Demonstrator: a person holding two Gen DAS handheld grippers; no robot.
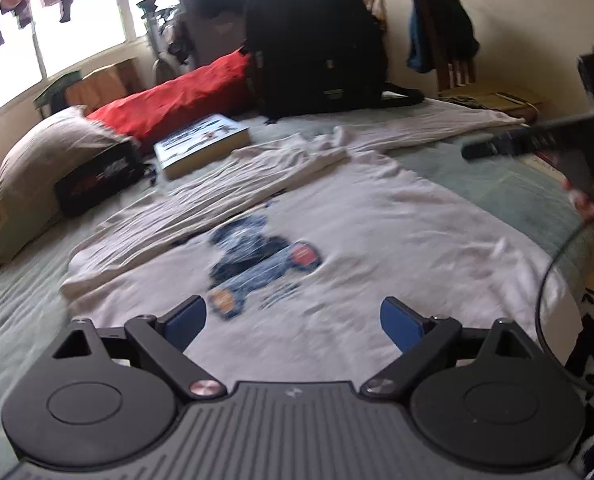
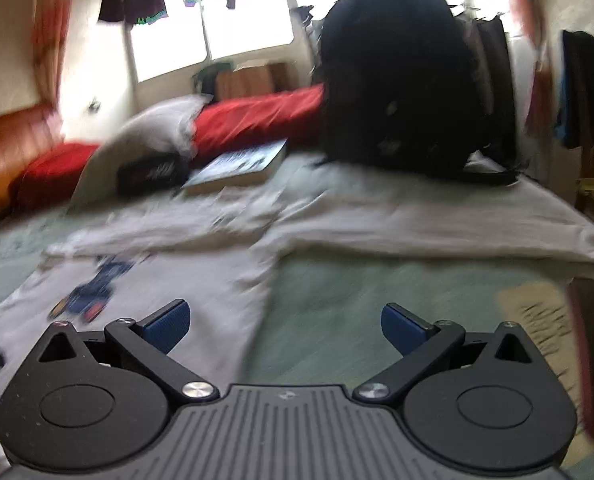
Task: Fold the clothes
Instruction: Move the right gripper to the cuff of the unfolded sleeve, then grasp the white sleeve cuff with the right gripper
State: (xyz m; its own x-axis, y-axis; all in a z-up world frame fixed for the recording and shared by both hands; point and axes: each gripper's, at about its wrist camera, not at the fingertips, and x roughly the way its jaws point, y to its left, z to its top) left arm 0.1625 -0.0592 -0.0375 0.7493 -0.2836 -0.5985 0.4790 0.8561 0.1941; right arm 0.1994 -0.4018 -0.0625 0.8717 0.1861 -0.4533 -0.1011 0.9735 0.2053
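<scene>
Left gripper (image 1: 293, 324) gapes over blurred shirt (image 1: 357, 216).

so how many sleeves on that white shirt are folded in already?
1. One sleeve is folded in across the white shirt, above the print; the other sleeve lies stretched out toward the backpack.

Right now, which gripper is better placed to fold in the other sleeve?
Right, probably. The right gripper is open and empty, and the unfolded sleeve stretches straight ahead of it. The left gripper, also open, hangs over the shirt's print, nearer the sleeve already folded in.
</scene>
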